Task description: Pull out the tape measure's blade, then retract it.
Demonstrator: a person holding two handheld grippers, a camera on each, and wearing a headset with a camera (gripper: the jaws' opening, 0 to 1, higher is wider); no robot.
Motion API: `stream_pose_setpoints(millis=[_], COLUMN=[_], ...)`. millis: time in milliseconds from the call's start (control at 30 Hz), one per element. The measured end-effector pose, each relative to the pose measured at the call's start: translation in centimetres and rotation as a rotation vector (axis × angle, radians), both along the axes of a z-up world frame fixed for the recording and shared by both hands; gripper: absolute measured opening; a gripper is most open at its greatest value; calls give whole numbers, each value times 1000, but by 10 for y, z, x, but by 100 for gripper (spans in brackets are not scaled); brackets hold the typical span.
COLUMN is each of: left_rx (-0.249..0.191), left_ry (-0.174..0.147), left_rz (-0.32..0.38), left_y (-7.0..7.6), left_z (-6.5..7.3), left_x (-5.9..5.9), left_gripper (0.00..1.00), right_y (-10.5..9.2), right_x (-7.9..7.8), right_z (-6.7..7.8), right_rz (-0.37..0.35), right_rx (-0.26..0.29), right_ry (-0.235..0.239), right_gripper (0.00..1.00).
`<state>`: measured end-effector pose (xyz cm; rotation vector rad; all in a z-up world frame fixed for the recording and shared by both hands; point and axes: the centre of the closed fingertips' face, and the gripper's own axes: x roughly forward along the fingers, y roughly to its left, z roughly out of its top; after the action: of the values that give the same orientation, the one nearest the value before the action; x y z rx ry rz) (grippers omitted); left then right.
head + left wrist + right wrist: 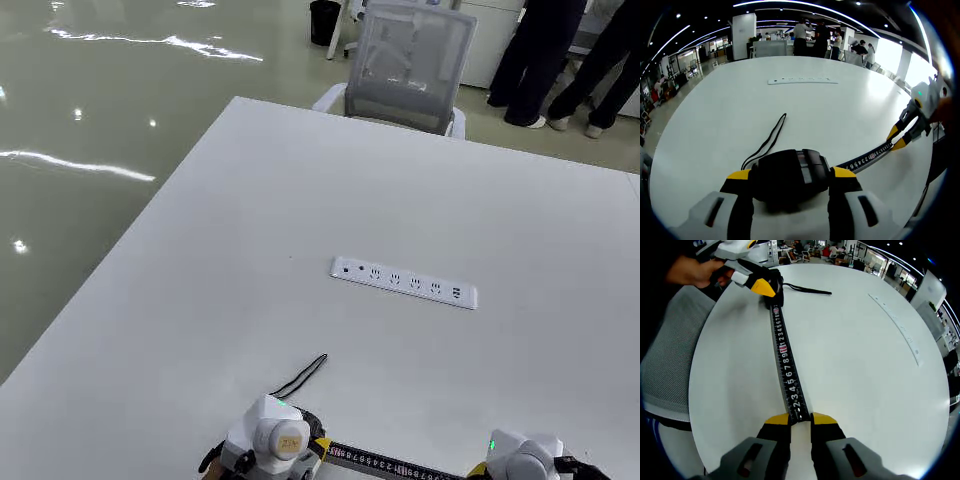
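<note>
Ahead of my right gripper [800, 418], pinching the black numbered metal blade [785, 360], my left gripper [791, 173] clamps the black plastic case [785, 187]; I'd pull straight back.

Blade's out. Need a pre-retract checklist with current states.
1. Blade extended out of the case: ok.
2. Left tool shut on the case: ok.
3. Right tool shut on the blade's end: ok.
4. Blade straight, no kink, lying along the table: ok.
5. Strap clear of the blade's path: ok, it trails off ahead of the case, away from the blade.
6. Blade lock released: cannot tell.
</note>
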<state>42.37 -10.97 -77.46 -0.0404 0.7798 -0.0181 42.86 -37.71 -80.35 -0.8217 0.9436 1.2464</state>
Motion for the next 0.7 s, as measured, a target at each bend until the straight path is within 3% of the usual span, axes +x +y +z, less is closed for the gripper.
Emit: stream_pose_setpoints(millis=[700], left_rx=[-2], left_ry=[1], left_rz=[-1], left_y=[0], left_z=[-1], left_x=[1], left_gripper=[56], right_y=[8], right_x=[2], right_z=[0], right_rz=[14], right_rx=[1], right_ry=[3], right_gripper=[12])
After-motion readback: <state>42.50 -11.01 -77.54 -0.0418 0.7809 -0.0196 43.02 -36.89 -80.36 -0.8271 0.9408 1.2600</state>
